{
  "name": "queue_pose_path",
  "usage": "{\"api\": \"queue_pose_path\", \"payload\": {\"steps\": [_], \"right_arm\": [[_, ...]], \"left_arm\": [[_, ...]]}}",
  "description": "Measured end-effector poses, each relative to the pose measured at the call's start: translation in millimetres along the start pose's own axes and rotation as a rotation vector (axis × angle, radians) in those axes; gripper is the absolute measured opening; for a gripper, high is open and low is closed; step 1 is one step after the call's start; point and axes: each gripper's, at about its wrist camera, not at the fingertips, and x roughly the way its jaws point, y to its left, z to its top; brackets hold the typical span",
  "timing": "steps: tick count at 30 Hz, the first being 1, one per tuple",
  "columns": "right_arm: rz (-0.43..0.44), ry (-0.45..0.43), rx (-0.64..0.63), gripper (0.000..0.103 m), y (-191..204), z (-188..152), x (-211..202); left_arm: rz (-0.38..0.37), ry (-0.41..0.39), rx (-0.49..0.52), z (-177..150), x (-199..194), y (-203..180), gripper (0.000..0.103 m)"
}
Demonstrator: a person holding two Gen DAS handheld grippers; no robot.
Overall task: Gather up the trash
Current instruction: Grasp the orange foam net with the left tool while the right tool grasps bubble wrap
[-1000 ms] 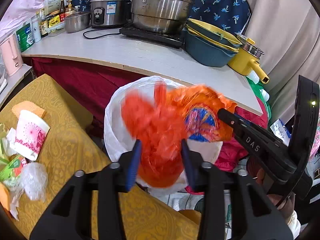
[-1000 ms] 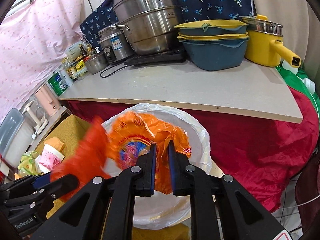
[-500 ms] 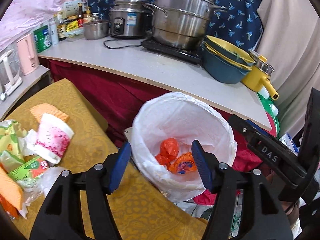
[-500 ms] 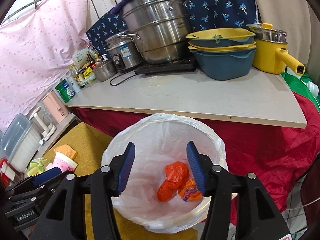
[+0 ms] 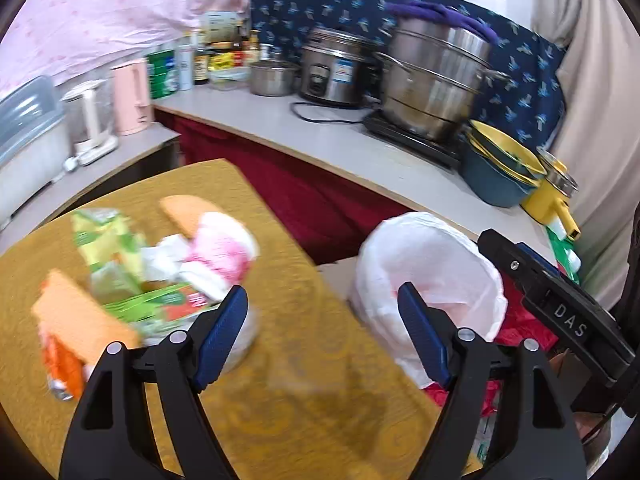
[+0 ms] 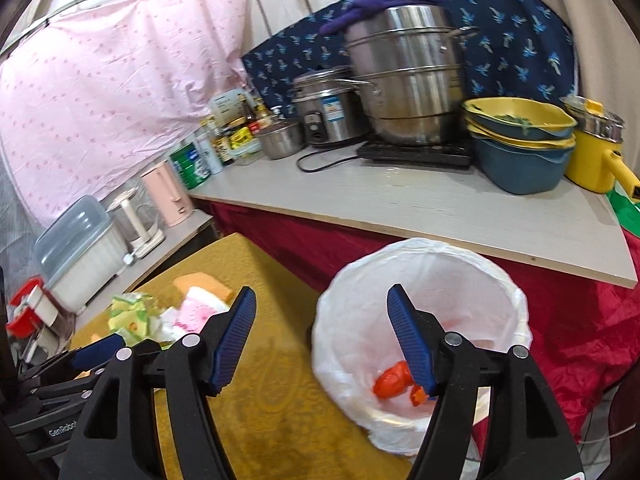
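1. Left hand-held gripper (image 5: pixel 322 328): jaws have just been opening, spread, nothing between them.
2. Right hand-held gripper (image 6: pixel 322 338): likewise.
3. Orange wrapper (image 6: pixel 394 378) lies crumpled in the white-lined bin (image 6: pixel 496 280), long axis indistinct.
4. Blurred trash pile (image 5: pixel 160 272) sits on the yellow bench (image 5: pixel 312 400).

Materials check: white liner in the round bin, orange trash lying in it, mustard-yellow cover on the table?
White bin liner: thin plastic film, by its translucency, crinkles and light sheen.
Orange trash: probably crumpled plastic bag or wrapper; glossy and wrinkled, too small to confirm.
Mustard-yellow table cover: looks like woven fabric with a damask-style pattern and slight sheen, though coated vinyl is possible.
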Motion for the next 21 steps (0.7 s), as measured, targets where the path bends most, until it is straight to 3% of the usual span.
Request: {"api": "queue_pose_path", "payload": {"steps": [3, 13, 21], "right_arm": [[0.033, 0.008, -0.034, 0.066, 25.7, -3.4, -1.6], [0.104, 0.073, -0.127, 0.068, 94.2, -28.5, 4.7], [0.114, 0.169, -0.153, 0.070, 131.0, -66.1, 37.7]], "left_arm": [[0.031, -0.011, -0.046, -5.0, -15.5, 25.6, 0.082], [0.140, -0.016, -0.183, -35.3, -56.7, 107.4, 0.082], [0.217, 0.014, -0.253, -65.0, -69.1, 155.9, 0.082]]}}
